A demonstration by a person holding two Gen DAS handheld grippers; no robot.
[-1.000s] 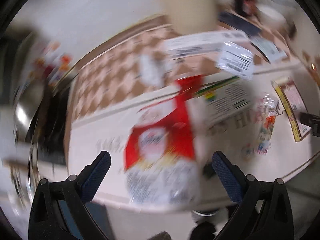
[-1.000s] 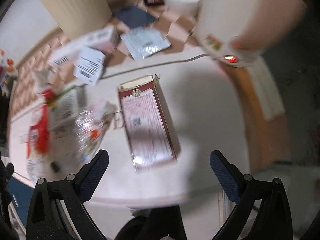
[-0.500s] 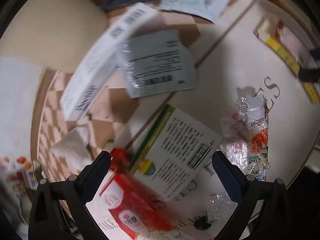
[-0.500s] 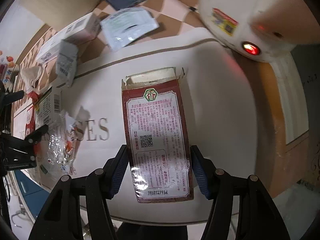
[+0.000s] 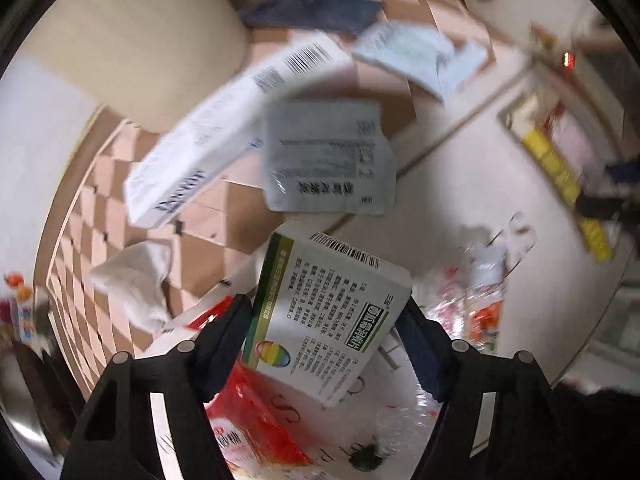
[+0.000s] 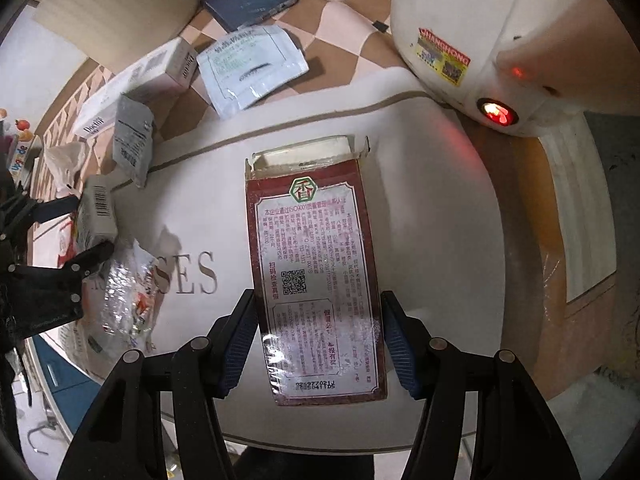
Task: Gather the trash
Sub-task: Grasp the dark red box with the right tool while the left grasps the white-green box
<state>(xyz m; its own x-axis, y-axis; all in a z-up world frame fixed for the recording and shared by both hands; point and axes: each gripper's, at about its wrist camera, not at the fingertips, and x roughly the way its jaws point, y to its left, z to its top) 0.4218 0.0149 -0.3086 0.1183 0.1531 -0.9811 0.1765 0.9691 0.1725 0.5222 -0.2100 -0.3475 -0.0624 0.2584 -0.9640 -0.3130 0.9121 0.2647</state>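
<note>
Two hand-held grippers work over a cluttered tabletop [image 6: 440,208] covered by a pale cloth with large printed letters.

Right gripper [image 6: 320,344]: pointed steeply downward, its blue-padded jaws stand on either side of a dark red carton [image 6: 316,280] that lies flat near the front edge of the tabletop, torn open end facing away. Both pads lie against the carton's long sides, so the gripper is clenched on it.

Left gripper [image 5: 324,344]: also pointed downward, its jaws are closing around a white box with a green stripe [image 5: 328,312], which sits between them. The left pad meets the green edge; whether the right pad presses the opposite edge cannot be told through the blur. In the right wrist view the same gripper [image 6: 86,226] appears at the left, with the box [image 6: 96,216] between its fingers.

Surrounding trash: a red packet [image 5: 256,420] lies partly beneath the white box, and a crumpled clear wrapper [image 6: 128,292] lies just beside it. Farther back lie a silver sachet [image 5: 328,164], a long white box [image 5: 224,132], a crumpled tissue [image 5: 132,280], a pale flat pouch [image 6: 252,68] and a dark blue flat item [image 6: 248,0].

A white appliance with a red lamp [image 6: 496,112] stands at the right rear.
</note>
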